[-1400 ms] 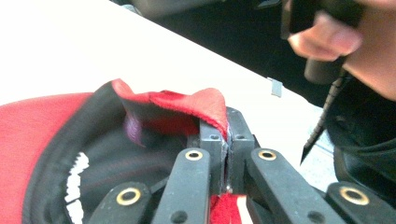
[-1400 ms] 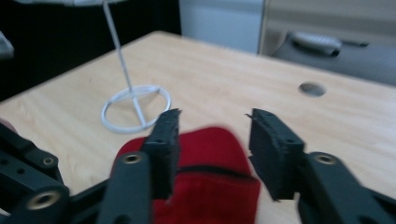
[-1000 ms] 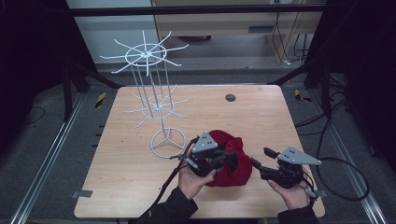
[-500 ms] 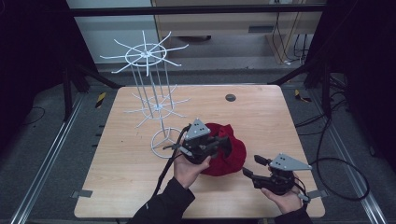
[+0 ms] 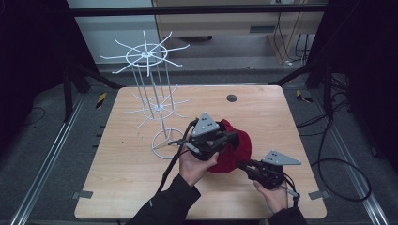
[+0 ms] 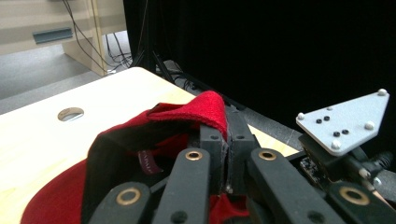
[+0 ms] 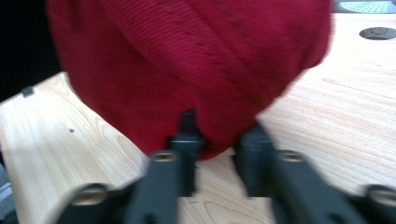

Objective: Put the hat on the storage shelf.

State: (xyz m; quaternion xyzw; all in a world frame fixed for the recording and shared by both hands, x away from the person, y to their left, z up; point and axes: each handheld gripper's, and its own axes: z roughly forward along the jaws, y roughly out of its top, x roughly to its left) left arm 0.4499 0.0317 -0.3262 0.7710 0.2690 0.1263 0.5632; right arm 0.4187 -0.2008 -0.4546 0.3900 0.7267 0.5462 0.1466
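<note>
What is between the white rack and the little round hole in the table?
Nothing: in the high view, bare table lies between the rack and the hole.

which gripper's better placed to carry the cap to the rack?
Left, probably. The left gripper is shut on the red cap's edge, holds it off the table, and is nearer the rack. The right gripper is at the cap's lower edge, jaws just closing, grip unclear.

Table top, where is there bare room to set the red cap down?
The wooden table is bare along its left edge and near-left corner, left of the white wire rack, and across the far right around the round hole. The near middle is crowded by the red fabric cap and both hands.
</note>
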